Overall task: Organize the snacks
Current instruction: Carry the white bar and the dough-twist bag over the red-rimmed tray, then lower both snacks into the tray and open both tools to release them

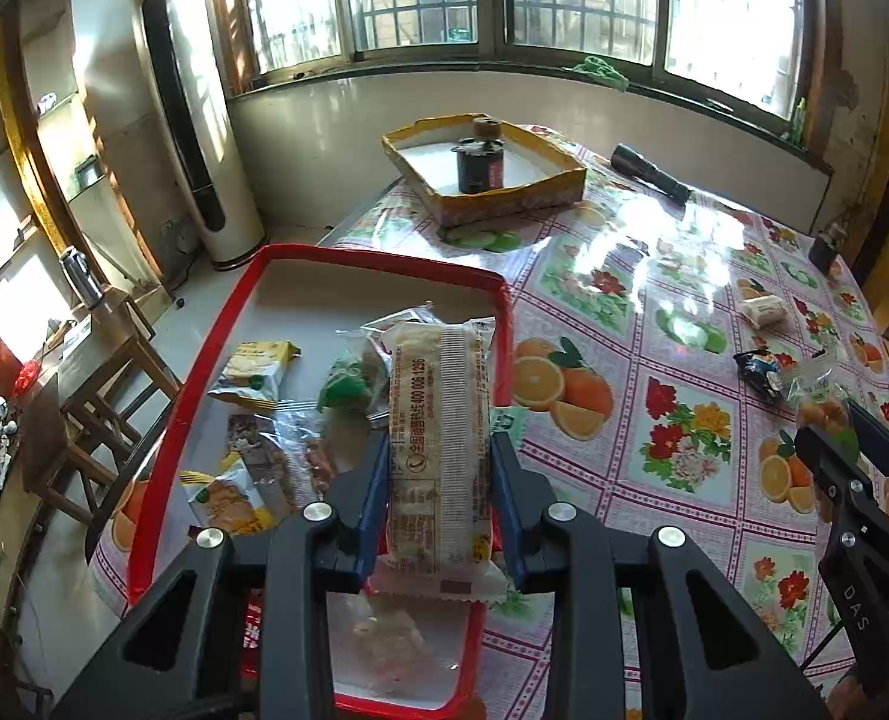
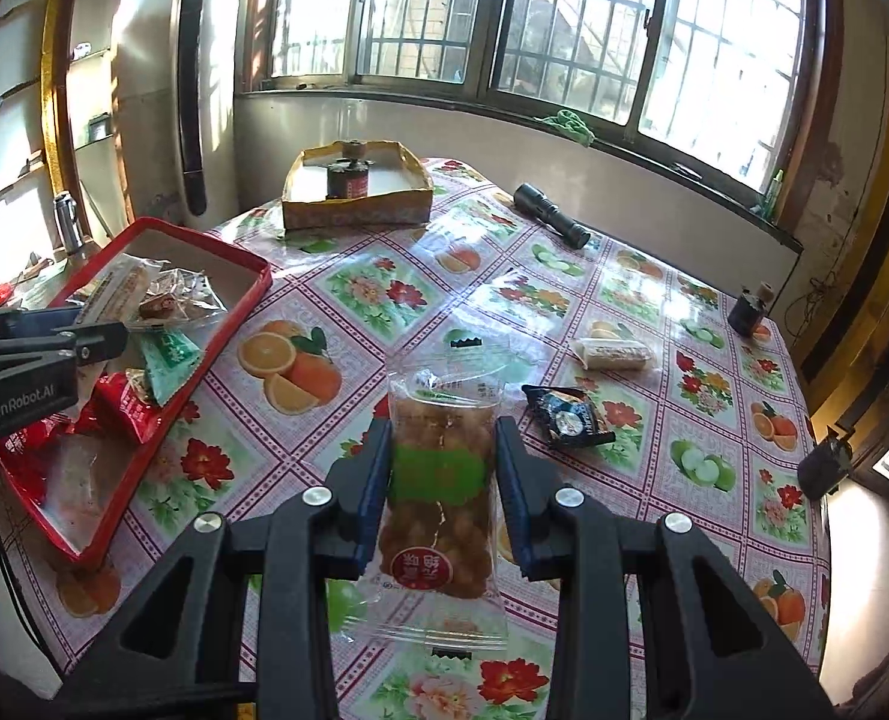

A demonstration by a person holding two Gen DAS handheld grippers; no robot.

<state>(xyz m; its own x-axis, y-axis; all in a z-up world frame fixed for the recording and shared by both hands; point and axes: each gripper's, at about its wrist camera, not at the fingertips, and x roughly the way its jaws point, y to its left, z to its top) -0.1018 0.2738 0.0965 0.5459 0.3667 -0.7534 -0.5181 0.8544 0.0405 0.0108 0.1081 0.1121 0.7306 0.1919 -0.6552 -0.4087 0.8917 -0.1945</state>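
Note:
My left gripper (image 1: pixel 438 456) is shut on a long pale rice-cracker packet (image 1: pixel 438 420) and holds it over the red tray (image 1: pixel 378 258), which holds several snack packets. My right gripper (image 2: pixel 441 444) is shut on a clear packet of brown fried snacks with a green band (image 2: pixel 441 480), held above the flowered tablecloth. Loose on the table are a black snack packet (image 2: pixel 567 417) and a pale wrapped roll (image 2: pixel 612 354). The left gripper also shows at the left edge of the right wrist view (image 2: pixel 90 339).
A yellow cardboard tray (image 2: pixel 357 213) with a dark jar (image 2: pixel 348 177) stands at the table's far side. A black flashlight (image 2: pixel 549 216) lies near the window wall. A small dark bottle (image 2: pixel 747 312) stands at the right. A tall white air conditioner (image 1: pixel 186 114) and wooden chairs (image 1: pixel 102 372) are left.

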